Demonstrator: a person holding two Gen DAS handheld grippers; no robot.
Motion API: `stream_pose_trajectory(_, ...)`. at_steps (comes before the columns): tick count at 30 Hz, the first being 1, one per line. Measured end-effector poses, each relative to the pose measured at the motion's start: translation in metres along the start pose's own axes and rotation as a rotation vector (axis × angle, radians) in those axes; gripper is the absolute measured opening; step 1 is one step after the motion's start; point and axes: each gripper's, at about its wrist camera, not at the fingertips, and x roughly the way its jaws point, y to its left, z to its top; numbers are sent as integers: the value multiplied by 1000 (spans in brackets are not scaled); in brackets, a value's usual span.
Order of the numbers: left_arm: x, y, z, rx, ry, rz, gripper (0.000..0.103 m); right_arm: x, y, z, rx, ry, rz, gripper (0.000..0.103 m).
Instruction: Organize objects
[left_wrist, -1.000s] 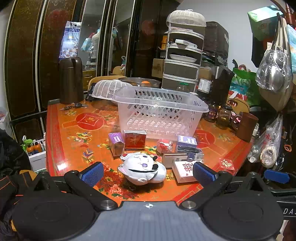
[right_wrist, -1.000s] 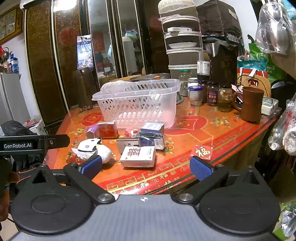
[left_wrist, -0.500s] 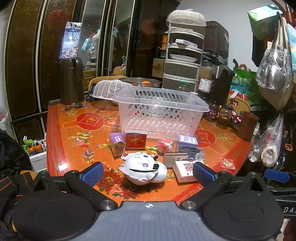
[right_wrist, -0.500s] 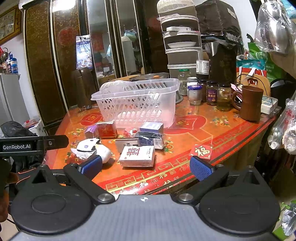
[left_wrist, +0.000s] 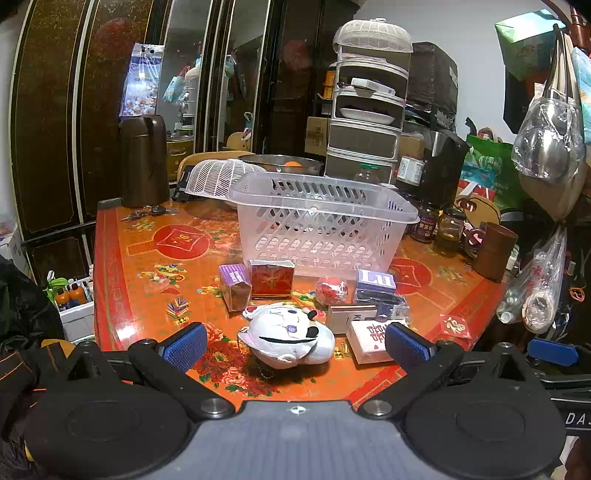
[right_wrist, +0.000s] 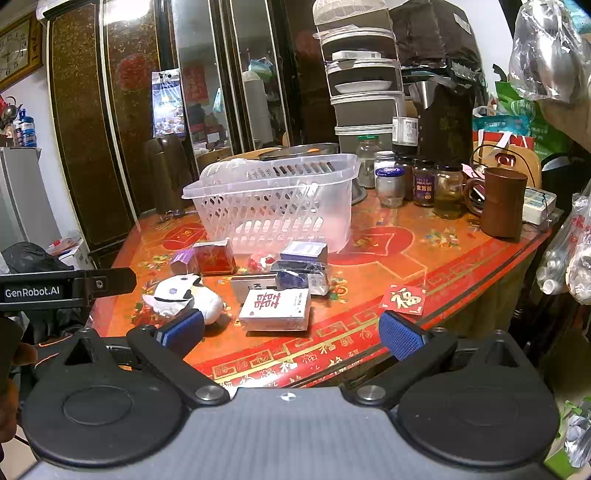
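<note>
A clear slotted plastic basket stands mid-table. In front of it lie a white plush toy, a purple box, a dark red box, a red wrapped ball, a "Lu" box and a white card box with red characters. My left gripper is open just short of the plush toy, holding nothing. My right gripper is open at the table's front edge, near the white card box.
Jars and a brown mug stand at the back right. A brown thermos, a white mesh cover and stacked trays sit behind the basket. Plastic bags hang on the right. A red paper square lies near the edge.
Both grippers have crept slightly closer to the table; the objects sit a touch larger in view. Nothing on the table has moved.
</note>
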Motion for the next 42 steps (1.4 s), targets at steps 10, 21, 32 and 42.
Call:
stream_pose_trajectory(10, 0, 0, 0, -2, 1, -1, 103, 0, 1, 0, 2, 1, 3, 103)
stream_pose_trajectory(21, 1, 0, -2, 0, 2, 2, 103, 0, 0, 0, 3, 1, 7, 103)
stream_pose_trajectory(32, 1, 0, -1, -2, 3, 2, 103, 1, -2, -1, 14, 3, 18, 103)
stream_pose_trajectory(42, 1, -1, -3, 2, -2, 2, 103, 2, -2, -2, 17, 2, 21, 103)
